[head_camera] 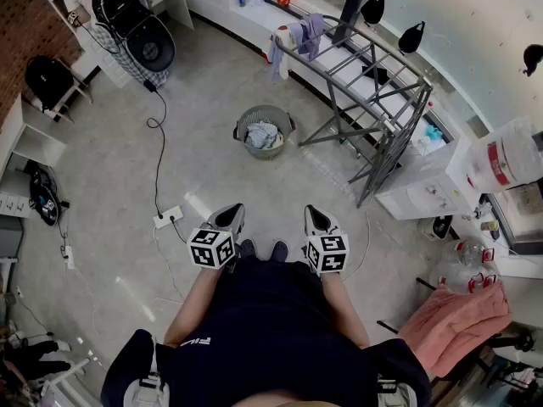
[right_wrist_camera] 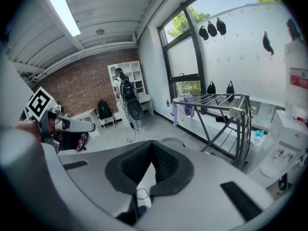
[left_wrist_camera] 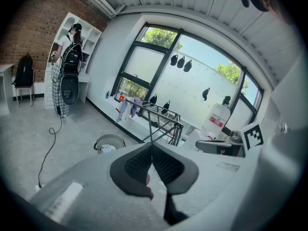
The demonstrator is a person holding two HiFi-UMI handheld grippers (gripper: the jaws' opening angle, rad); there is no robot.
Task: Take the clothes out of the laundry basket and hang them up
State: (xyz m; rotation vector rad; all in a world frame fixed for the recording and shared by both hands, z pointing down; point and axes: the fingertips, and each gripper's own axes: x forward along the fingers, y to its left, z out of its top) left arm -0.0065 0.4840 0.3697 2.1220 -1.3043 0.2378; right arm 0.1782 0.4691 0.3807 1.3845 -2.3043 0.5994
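Grey-black pads of the left tongs point(head_camera: 230, 214) point(left_wrist_camera: 152, 146) were pressed together with nothing between them, and the right tongs point(head_camera: 314, 215) point(right_wrist_camera: 153, 146) were likewise closed and empty. Both were held side by side in front of the person's waist, pointing forward and a little down, with the shoes point(head_camera: 260, 248) showing between them.

Ahead on the grey floor point(head_camera: 110, 193) stood the round basket point(head_camera: 265, 131) point(left_wrist_camera: 109, 142), well apart from both tongs, with the clothes point(head_camera: 260, 135) lying bunched inside it. Just beyond it and to the right stood the metal rack point(head_camera: 365, 75) point(left_wrist_camera: 161, 117) point(right_wrist_camera: 221, 109), unfolded beside the window point(left_wrist_camera: 159, 57). A few pale and purple garments point(head_camera: 299, 36) hung over its far end. Dark items point(head_camera: 411, 36) hung on the pale wall behind the rack.

A white power strip point(head_camera: 167, 217) lay on the floor near the left tongs, and its black cable point(head_camera: 158, 142) ran off toward the far left corner. There a person with a backpack point(head_camera: 127, 15) point(left_wrist_camera: 71, 57) stood by white shelves point(left_wrist_camera: 89, 37). A brick wall point(head_camera: 25, 24) point(right_wrist_camera: 82, 85) closed the left side, with a black bag on a chair point(head_camera: 49, 79) point(left_wrist_camera: 24, 73) before it.

To the right, a white surface point(head_camera: 424, 181) carried small clutter, and a pink cloth point(head_camera: 454, 325) lay heaped nearer the person.
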